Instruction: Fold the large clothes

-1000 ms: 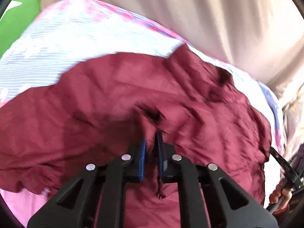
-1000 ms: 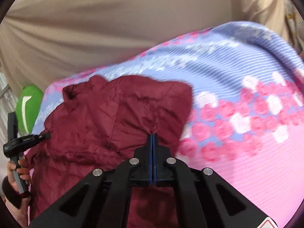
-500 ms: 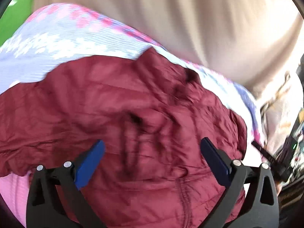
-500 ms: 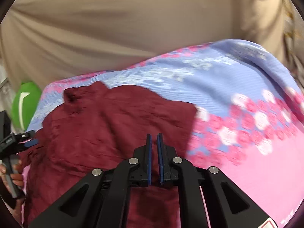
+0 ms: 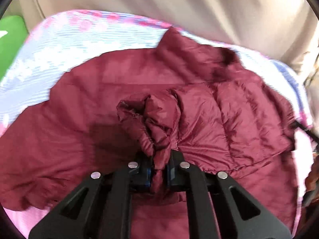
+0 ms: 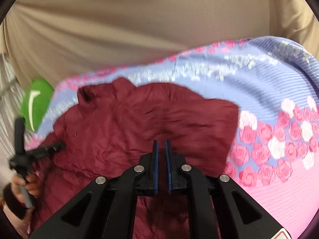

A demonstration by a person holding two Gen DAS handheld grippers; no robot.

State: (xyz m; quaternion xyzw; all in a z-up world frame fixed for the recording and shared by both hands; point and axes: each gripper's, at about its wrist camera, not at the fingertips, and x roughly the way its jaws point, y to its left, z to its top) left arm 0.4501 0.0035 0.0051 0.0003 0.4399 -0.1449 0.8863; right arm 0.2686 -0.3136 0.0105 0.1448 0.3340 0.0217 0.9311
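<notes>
Floral bedspread point(image 6: 279, 189), pink with rose print nearest the cameras and turning blue-striped farther back, covered the work surface. On it lay the maroon puffer jacket point(image 5: 229, 119), spread across most of the left wrist view and occupying the left half of the right wrist view.

Left gripper point(image 5: 160, 171): fingers were closing, and a bunched fold of the jacket, gathered at an elastic hem or cuff, was pinched between the blue pads. The gathered cloth stood up in a ridge just beyond the fingertips.

Right gripper point(image 6: 161, 167): blue pads were nearly together, with a narrow gap between them and nothing visible in the gap; it was above the jacket's near edge. Whether the tips touched the cloth could not be told.

In the right wrist view, the person's hand point(image 6: 30, 185) gripped the handle of the left gripper at the jacket's left edge.

Farther back, the jacket's collar point(image 6: 85, 95) lay toward the far side of the bedspread. A green object point(image 6: 37, 103) sat beyond the left corner. Beige draped fabric point(image 6: 139, 29) filled the background.
</notes>
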